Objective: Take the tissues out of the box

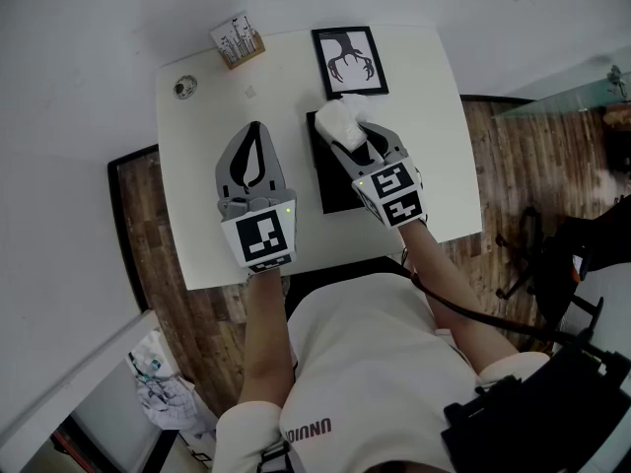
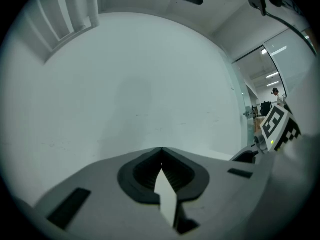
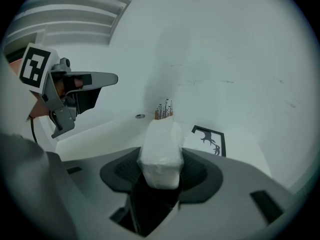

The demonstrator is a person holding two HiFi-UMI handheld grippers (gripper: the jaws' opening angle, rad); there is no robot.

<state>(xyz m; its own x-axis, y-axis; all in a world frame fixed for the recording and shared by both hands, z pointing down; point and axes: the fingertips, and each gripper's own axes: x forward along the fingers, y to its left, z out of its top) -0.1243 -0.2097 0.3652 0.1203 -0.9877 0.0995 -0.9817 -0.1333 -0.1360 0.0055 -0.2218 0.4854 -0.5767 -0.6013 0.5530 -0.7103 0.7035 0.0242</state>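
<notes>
A white wad of tissues point(image 1: 338, 119) is held above the far end of a flat black box point(image 1: 330, 180) on the white table point(image 1: 197, 166). My right gripper point(image 1: 347, 126) is shut on it. In the right gripper view the tissues point(image 3: 161, 154) fill the gap between the jaws, and the dark box point(image 3: 150, 206) shows below them. My left gripper point(image 1: 256, 128) hovers over the table left of the box, shut with nothing in it; in the left gripper view its tips point(image 2: 161, 150) meet against the bare wall.
A framed picture of a black figure point(image 1: 348, 60) lies beyond the box. A small wooden block with cards point(image 1: 237, 39) stands at the far edge, and a small round object point(image 1: 184, 88) sits at the far left corner. Wooden floor surrounds the table.
</notes>
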